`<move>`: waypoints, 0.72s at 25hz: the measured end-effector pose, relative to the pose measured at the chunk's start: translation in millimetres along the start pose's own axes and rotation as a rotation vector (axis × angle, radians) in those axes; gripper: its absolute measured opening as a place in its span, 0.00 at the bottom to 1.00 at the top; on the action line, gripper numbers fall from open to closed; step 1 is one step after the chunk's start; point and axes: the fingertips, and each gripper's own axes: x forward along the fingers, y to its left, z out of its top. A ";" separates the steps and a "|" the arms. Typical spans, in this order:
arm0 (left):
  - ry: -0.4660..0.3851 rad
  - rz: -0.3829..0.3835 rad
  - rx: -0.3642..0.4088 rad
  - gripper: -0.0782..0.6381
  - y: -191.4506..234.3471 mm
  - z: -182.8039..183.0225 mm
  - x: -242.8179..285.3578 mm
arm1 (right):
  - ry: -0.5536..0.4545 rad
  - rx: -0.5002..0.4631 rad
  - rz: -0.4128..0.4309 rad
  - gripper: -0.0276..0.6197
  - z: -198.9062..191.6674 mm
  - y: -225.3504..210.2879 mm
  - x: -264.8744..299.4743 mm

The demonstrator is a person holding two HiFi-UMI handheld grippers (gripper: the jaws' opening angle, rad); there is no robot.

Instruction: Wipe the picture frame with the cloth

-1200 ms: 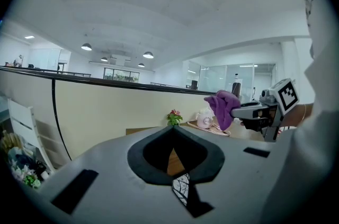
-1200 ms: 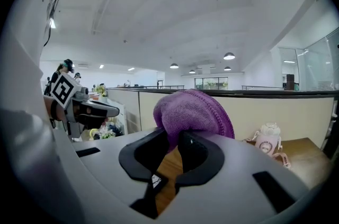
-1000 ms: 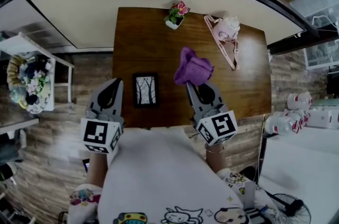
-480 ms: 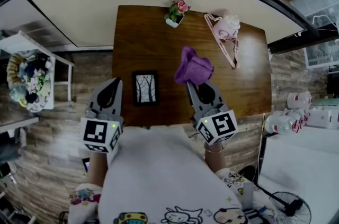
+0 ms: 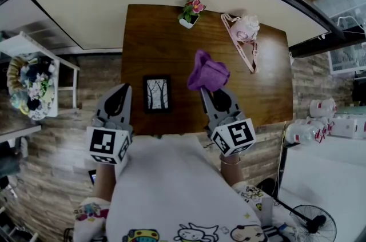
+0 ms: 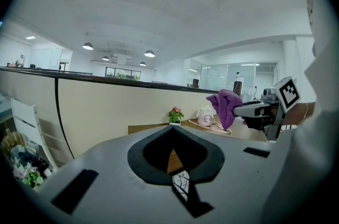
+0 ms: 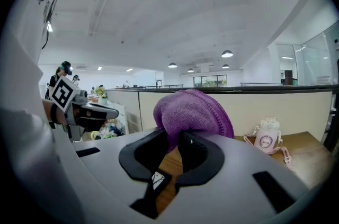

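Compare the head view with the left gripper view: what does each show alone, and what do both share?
Head view only: the plank floor, the floor fan and the marker cube on the left gripper. Left gripper view only: the ceiling and its lamps. Both: the purple cloth clamped in the right gripper, the flower pot, the pink bottle and the wooden table.
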 end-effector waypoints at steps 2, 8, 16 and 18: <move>0.000 -0.001 -0.001 0.11 0.0 -0.2 -0.3 | 0.002 0.000 0.000 0.11 0.1 0.7 0.1; 0.002 0.001 0.004 0.11 2.3 -1.6 0.7 | 0.006 0.000 0.006 0.11 -0.4 1.9 2.9; -0.010 -0.002 0.005 0.11 4.9 0.0 -0.9 | 0.019 -0.004 0.013 0.11 -1.9 3.7 4.1; -0.011 -0.007 0.012 0.11 5.0 -0.2 -0.8 | 0.020 -0.005 0.013 0.11 -2.9 4.5 4.6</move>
